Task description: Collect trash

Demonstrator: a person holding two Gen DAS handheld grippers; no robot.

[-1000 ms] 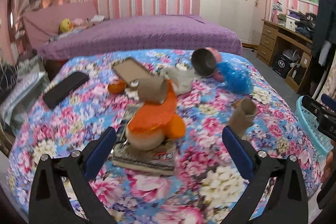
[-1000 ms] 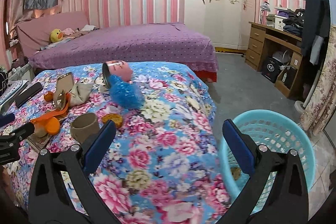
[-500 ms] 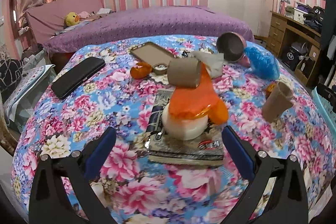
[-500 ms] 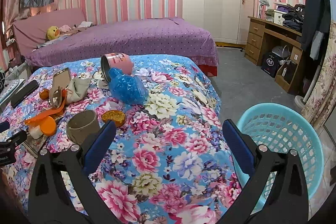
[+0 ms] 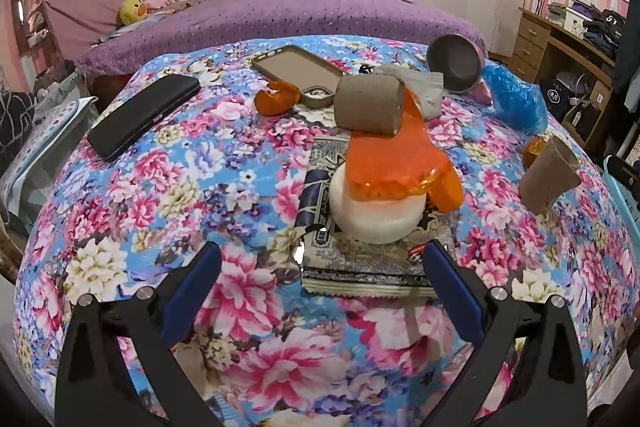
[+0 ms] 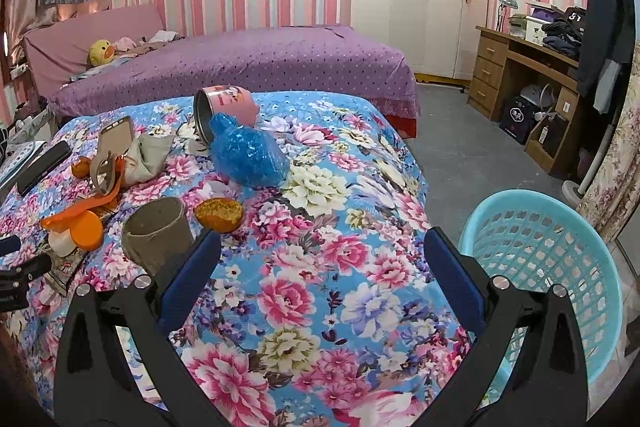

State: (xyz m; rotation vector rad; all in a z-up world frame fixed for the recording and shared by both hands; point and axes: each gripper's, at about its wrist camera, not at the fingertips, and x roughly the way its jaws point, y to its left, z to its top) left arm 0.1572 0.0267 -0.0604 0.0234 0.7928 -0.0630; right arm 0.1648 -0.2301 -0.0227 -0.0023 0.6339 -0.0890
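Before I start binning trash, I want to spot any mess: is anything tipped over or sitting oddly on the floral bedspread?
Yes. The pink tin lies on its side, open mouth outward. A cardboard tube perches on orange plastic draped over a white roll.

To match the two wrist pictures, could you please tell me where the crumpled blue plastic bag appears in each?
Left wrist: crumpled blue plastic bag at upper right, on the floral bedspread.
Right wrist: left of centre, upper half.
Shared landmark: the tipped pink metal tin touching it in both.
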